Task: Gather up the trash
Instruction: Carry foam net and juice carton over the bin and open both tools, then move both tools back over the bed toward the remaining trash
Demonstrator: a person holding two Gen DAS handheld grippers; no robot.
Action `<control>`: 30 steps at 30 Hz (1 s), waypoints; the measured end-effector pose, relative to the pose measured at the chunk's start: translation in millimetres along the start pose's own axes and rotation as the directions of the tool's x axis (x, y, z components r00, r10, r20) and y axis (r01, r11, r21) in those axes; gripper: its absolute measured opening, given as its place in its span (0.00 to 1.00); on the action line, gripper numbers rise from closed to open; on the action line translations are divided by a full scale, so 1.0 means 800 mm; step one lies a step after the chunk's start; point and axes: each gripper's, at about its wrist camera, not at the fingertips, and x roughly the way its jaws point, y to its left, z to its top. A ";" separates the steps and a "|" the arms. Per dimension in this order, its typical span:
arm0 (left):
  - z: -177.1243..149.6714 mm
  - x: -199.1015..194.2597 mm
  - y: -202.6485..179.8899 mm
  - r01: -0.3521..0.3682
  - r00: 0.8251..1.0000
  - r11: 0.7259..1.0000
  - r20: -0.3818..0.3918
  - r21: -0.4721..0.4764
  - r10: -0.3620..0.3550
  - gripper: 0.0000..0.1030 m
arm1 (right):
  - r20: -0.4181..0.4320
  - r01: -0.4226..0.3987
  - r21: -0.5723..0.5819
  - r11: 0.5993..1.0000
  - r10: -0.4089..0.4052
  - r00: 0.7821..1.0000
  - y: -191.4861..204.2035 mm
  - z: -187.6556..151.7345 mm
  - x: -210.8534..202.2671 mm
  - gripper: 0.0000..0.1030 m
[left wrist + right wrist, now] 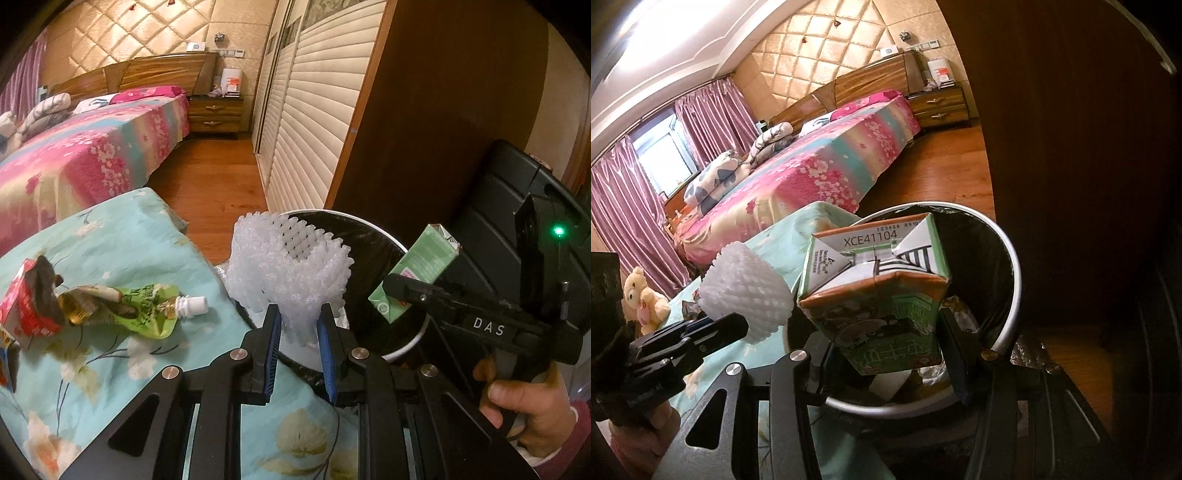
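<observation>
The left gripper [297,332] pinched a white foam net [288,266] over the bin's [406,347] near rim. The right gripper [886,354] clamped a green carton [875,295] above the bin's black liner. A crumpled pouch [147,310] and red wrapper [26,310] lay on the floral cloth [122,243] beside it.

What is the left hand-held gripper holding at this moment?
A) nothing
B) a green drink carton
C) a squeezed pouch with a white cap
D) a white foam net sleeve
D: the left hand-held gripper is closed on the white foam net sleeve, near the bin.
</observation>
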 end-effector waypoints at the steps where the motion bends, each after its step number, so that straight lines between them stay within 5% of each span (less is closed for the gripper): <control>1: 0.001 0.004 0.000 -0.001 1.000 1.000 -0.003 0.001 0.001 0.18 | -0.001 0.000 0.000 1.000 0.000 1.000 -0.001 0.001 0.001 0.48; 17: 0.019 0.034 -0.003 0.002 1.000 1.000 -0.020 0.000 -0.002 0.20 | -0.045 0.015 0.015 1.000 -0.014 0.999 -0.016 0.018 0.026 0.49; 30: 0.011 0.029 0.002 -0.007 1.000 1.000 -0.021 -0.018 0.007 0.37 | -0.013 0.034 0.029 0.999 -0.034 0.999 -0.015 0.027 0.012 0.51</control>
